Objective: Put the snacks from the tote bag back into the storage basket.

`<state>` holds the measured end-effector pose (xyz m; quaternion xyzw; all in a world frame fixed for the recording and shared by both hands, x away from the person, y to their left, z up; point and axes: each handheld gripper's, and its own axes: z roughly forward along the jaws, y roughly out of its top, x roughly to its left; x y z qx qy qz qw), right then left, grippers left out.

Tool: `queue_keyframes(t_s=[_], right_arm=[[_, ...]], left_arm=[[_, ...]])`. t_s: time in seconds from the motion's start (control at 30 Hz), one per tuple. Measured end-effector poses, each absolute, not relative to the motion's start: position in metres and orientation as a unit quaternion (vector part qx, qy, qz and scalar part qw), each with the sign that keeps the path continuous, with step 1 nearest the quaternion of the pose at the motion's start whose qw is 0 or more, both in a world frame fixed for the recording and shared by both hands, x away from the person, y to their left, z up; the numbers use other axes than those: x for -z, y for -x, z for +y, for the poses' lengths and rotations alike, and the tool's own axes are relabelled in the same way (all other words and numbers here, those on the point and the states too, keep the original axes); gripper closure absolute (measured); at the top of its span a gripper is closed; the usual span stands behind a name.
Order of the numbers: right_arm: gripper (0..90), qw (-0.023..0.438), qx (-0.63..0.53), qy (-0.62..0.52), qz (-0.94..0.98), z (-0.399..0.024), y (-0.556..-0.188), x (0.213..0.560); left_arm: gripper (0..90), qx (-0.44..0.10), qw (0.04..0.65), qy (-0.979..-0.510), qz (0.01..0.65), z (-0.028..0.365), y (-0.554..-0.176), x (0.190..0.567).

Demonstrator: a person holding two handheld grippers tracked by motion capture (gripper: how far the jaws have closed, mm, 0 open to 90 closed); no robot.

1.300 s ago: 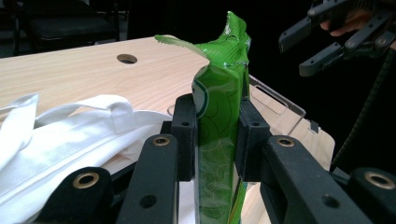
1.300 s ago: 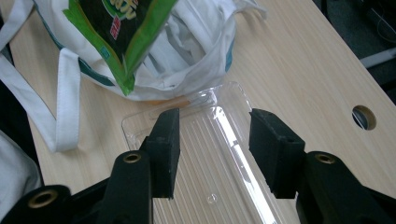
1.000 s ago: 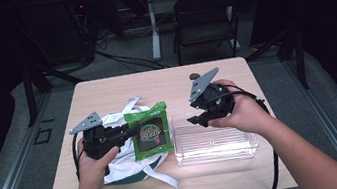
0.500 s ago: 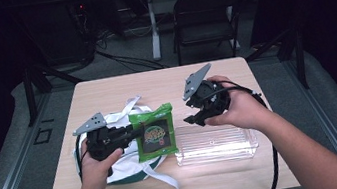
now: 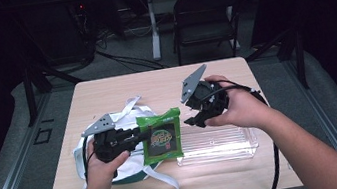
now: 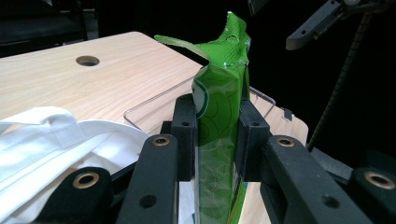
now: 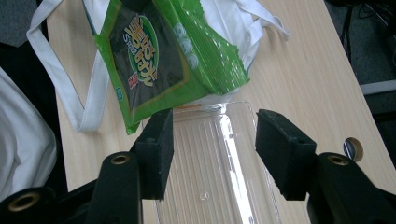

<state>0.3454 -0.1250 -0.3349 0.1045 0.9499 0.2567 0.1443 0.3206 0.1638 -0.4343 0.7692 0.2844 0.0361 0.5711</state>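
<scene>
High view: the left gripper point(image 5: 135, 138) pinches the green snack packet point(image 5: 161, 136) and has lifted it off the white bag point(image 5: 117, 170), toward the clear tray point(image 5: 217, 144). The right gripper point(image 5: 195, 119) has just opened wider, empty, above that tray. Next probably comes putting the shiny, crinkly packet in.

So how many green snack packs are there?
1. The green snack pack is pinched in the left tool, held up between the white bag and the clear tray. More could be hidden inside the bag; its inside is out of sight.
</scene>
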Motion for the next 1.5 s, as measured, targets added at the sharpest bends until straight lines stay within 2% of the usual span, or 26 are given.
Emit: queue_keyframes(t_s=[1.13,1.4,1.5], right_arm=[[43.0,0.129,-0.234,-0.055,0.962,-0.093,-0.34,0.346],[43.8,0.12,-0.223,-0.049,0.966,-0.088,-0.339,0.349],[48.8,0.11,-0.222,-0.049,0.968,-0.086,-0.339,0.352]], left_arm=[[73.1,-0.016,0.558,-0.789,0.256,0.136,-0.313,0.439],[73.1,-0.017,0.558,-0.791,0.249,0.134,-0.311,0.437],[73.1,-0.018,0.559,-0.792,0.244,0.132,-0.31,0.437]])
